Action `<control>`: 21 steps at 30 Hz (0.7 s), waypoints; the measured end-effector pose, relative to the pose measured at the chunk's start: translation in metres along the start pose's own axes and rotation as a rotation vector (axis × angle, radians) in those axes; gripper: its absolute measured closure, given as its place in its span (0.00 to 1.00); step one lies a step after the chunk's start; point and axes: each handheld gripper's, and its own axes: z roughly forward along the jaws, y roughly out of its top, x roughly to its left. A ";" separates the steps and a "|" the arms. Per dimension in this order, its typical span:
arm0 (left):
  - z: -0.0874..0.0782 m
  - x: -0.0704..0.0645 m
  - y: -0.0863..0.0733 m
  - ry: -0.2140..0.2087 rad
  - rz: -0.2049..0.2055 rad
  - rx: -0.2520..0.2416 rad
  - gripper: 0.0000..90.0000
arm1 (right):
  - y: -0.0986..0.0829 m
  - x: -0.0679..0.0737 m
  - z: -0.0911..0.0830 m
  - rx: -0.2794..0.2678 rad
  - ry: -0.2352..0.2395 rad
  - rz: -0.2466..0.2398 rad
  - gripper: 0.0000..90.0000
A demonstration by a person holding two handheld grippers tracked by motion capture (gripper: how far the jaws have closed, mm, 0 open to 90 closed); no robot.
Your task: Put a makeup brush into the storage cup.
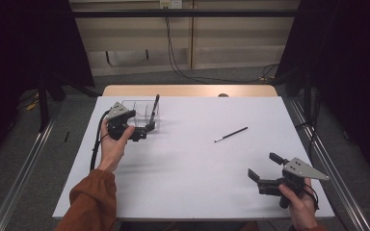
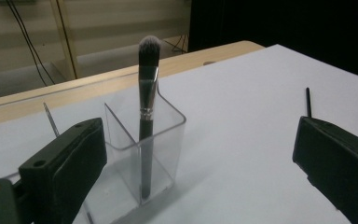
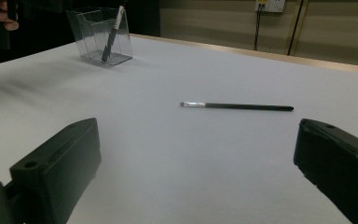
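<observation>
A clear acrylic holder (image 1: 139,113) stands at the back left of the white table (image 1: 188,183). A dark makeup brush (image 1: 154,109) leans in it, bristles up. My left gripper (image 1: 143,130) is open at the holder's near side. In the left gripper view the brush (image 2: 147,116) stands inside a compartment of the holder (image 2: 170,140), just ahead of the open left gripper (image 2: 198,140); nothing is held. A thin black brush (image 1: 231,134) lies flat mid-table. My right gripper (image 1: 265,166) is open at the front right, and the thin brush (image 3: 237,106) lies well ahead of it (image 3: 196,144).
A wooden strip (image 1: 188,90) borders the table's far edge, with cables on the floor beyond. The right gripper view shows the holder (image 3: 98,39) far off at upper left, with a hand beside it. A thin stick (image 2: 51,121) rises behind the left jaw.
</observation>
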 end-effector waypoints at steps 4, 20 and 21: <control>-0.009 -0.004 -0.002 0.007 0.017 -0.011 0.04 | 0.000 0.000 -0.001 0.001 -0.002 0.001 0.00; -0.049 -0.018 -0.020 0.080 0.021 -0.067 0.05 | 0.000 0.000 -0.002 0.002 -0.012 0.002 0.00; -0.052 -0.020 -0.022 0.086 0.019 -0.074 0.05 | 0.000 0.000 -0.002 0.003 -0.014 0.001 0.00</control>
